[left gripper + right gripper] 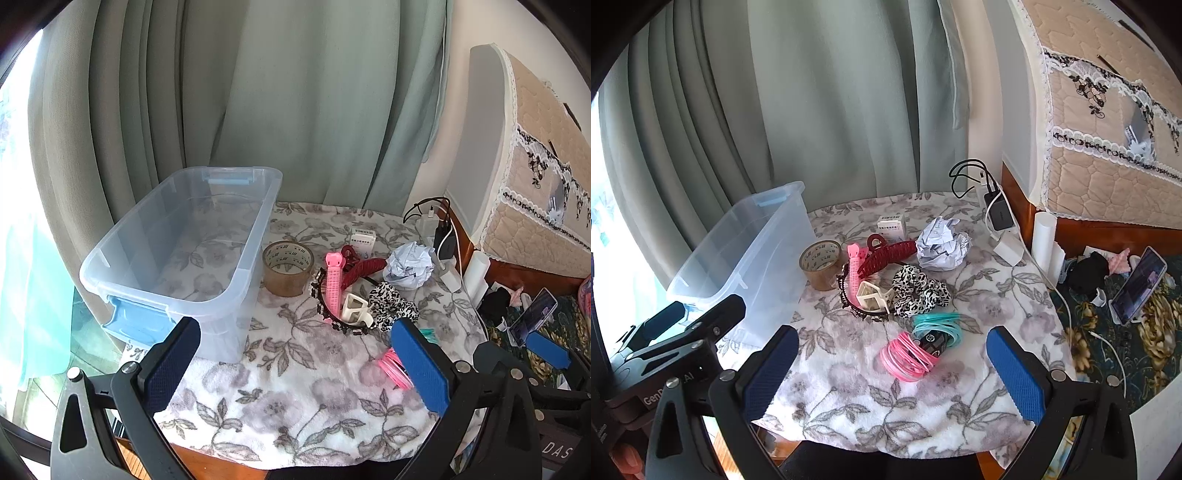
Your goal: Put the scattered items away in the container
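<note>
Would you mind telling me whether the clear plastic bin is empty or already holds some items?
Empty. Through the clear bin, only the floral cloth shows; nothing lies inside.

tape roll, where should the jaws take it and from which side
The tape roll stands flat on its side with the hole facing up, beside the clear bin. Probably best to come from above and pinch the ring wall: one jaw in the hole, one outside, on its near side, clear of the bin and the pink clip. Both grippers are open and empty.
</note>
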